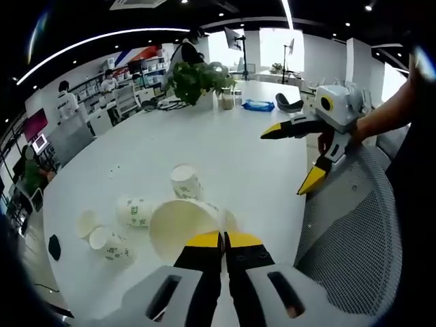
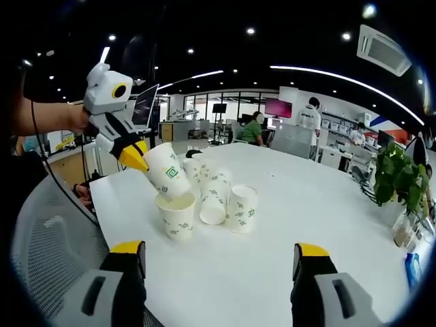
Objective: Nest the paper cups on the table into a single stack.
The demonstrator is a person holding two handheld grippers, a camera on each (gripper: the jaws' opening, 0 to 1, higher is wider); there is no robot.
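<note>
Left gripper view: tool (image 1: 223,236)-hidden cup (image 1: 178,228) rim (partly)

A: we're getting bright, even light here, mostly from the ceiling strip lights (image 1: 88,42) and spots, plus the far windows (image 1: 272,44), which blow out white.

B: yeah, and we see only soft shadows on the white table (image 2: 327,204). Fisheye bends the edges hard; far stuff goes mushy.
</note>
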